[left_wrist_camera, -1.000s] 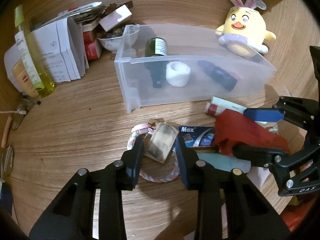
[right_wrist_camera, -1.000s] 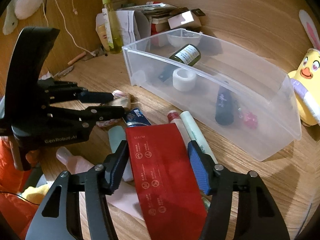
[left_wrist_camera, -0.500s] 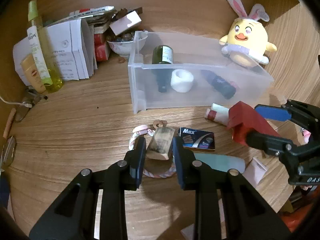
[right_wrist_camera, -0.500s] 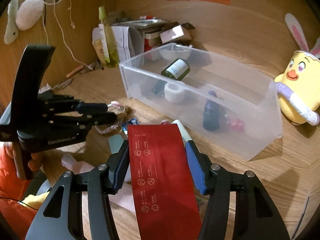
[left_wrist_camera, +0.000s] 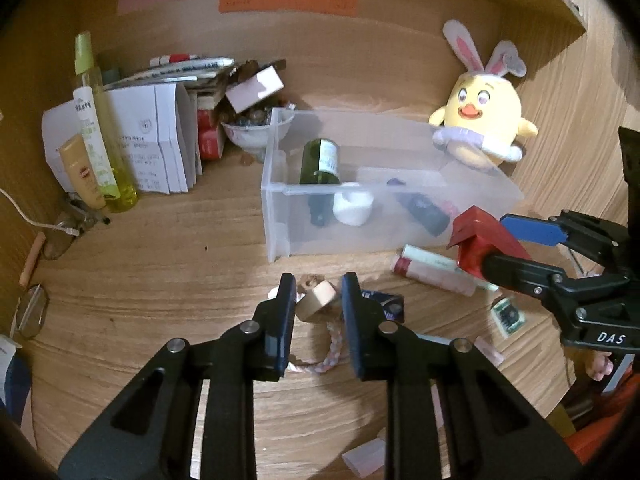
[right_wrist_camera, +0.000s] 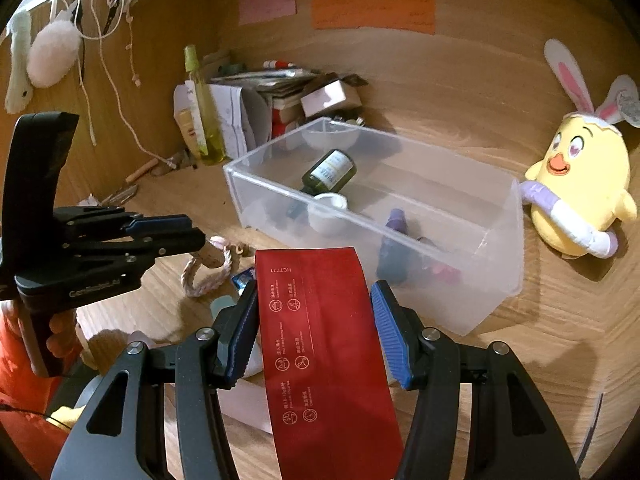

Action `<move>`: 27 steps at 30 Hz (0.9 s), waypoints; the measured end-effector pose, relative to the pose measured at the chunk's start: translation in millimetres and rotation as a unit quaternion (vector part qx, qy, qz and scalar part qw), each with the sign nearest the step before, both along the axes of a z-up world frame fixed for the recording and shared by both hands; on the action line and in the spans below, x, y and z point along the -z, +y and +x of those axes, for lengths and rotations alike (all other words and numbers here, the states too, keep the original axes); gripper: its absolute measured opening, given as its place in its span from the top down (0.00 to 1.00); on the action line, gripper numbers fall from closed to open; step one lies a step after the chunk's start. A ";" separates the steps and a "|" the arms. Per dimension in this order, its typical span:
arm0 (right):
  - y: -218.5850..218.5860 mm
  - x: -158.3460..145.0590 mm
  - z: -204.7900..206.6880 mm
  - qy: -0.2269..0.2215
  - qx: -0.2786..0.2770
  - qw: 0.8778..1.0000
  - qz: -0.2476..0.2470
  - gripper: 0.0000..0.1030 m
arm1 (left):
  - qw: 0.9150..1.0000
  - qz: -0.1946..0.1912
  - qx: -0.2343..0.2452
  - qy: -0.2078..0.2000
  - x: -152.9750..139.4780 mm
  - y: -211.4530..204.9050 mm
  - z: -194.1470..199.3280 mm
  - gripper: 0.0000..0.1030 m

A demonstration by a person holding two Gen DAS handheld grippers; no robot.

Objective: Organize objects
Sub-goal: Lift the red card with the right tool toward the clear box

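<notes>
Right gripper (right_wrist_camera: 314,320) is clamped on a flat red packet (right_wrist_camera: 320,344), holding it up just in front of the clear plastic bin (right_wrist_camera: 472,292). Left gripper (left_wrist_camera: 318,304) has its jaws narrow around a small wooden block (left_wrist_camera: 318,300) tied to a pink-and-white rope loop (left_wrist_camera: 332,350), which hangs down to the wooden desk (left_wrist_camera: 160,280). Inside the bin: a green bottle (left_wrist_camera: 320,160), a white roll (left_wrist_camera: 352,208) and a dark tube (left_wrist_camera: 424,212). A yellow chick plush (right_wrist_camera: 580,196) sits beside the bin's far end.

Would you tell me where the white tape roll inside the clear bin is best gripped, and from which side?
Come from above, over the clear bin's open top, since its walls block the sides. The white tape roll is a ring, so pinch its rim, one finger in the hole.
</notes>
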State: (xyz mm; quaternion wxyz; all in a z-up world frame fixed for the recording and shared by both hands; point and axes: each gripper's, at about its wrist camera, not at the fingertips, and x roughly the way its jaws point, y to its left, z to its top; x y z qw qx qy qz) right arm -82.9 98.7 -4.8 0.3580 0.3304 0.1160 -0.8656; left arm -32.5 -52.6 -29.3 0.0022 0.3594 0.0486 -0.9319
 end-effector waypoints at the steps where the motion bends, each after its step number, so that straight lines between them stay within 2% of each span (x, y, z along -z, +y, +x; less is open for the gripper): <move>1: 1.0 -2.0 -0.8 0.002 0.002 1.000 -0.002 0.50 | 1.000 0.001 0.001 0.003 -2.1 0.5 0.1 0.79; 3: 3.9 -6.2 -1.5 0.007 0.006 1.000 -0.007 0.50 | 1.000 0.001 0.001 0.010 -6.6 2.2 0.1 0.84; 4: 5.3 -8.2 -1.7 0.009 0.008 1.000 -0.010 0.50 | 1.000 0.003 0.003 0.012 -9.0 2.5 -0.7 0.92; 5: 6.8 -11.0 -2.2 0.013 0.010 1.000 -0.013 0.50 | 1.000 0.005 0.003 0.013 -10.4 2.8 -1.3 0.95; 12: 14.5 -20.6 -6.6 0.023 0.019 0.999 -0.026 0.50 | 1.000 0.014 0.008 0.020 -17.7 1.8 -5.2 0.94; 15: 17.6 -20.7 -8.8 0.022 0.023 0.999 -0.029 0.50 | 1.000 0.006 0.000 0.014 -14.9 -1.3 -4.4 0.85; 17: 19.7 -19.8 -10.8 0.021 0.026 0.999 -0.028 0.50 | 1.000 -0.001 -0.010 0.006 -10.1 -5.4 -2.7 0.72; 19: 22.5 -19.2 -13.5 0.018 0.028 0.999 -0.030 0.50 | 1.000 -0.001 -0.019 0.000 -4.6 -10.6 -0.3 0.51; 27: 31.2 -27.3 -25.4 0.028 0.045 0.998 -0.037 0.50 | 0.999 -0.006 -0.011 -0.039 19.4 -9.4 -1.8 0.49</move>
